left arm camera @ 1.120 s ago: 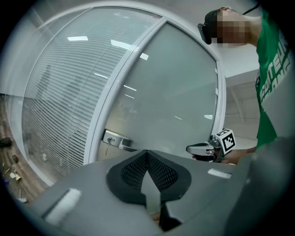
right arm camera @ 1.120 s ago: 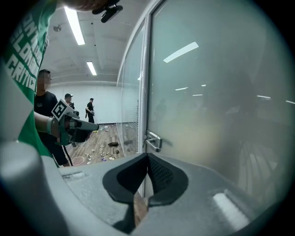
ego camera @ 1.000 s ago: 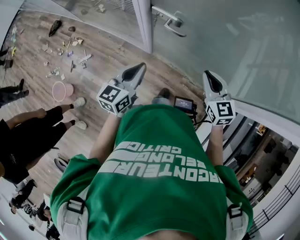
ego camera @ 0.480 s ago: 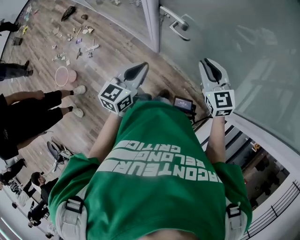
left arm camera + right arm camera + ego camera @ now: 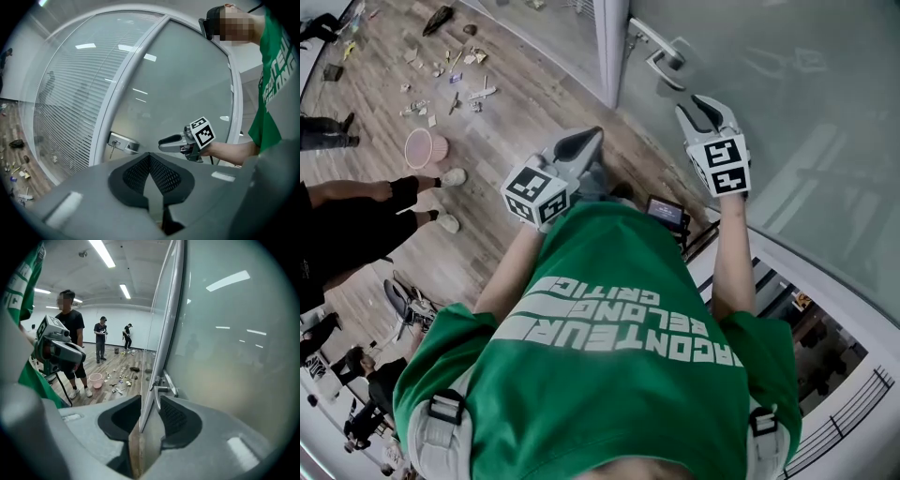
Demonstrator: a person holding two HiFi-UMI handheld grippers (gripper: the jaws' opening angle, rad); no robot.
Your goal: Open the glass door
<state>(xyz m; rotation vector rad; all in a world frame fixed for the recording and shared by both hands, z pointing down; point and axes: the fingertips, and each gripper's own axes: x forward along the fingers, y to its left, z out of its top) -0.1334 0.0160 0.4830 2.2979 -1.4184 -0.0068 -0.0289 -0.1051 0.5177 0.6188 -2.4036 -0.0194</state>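
Right gripper (image 5: 705, 105) jaws just opening, empty, near door handle (image 5: 666, 49).

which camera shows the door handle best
The head view: the whole lever of the door handle shows from above, on the glass door. The left gripper view shows the handle small, with a key hanging below. The right gripper view shows it nearly end-on, along the door's edge.

Before me the frosted glass door (image 5: 787, 103) stands upright in its pale frame, its silver lever handle (image 5: 661, 52) sticking out beside the frame's edge.
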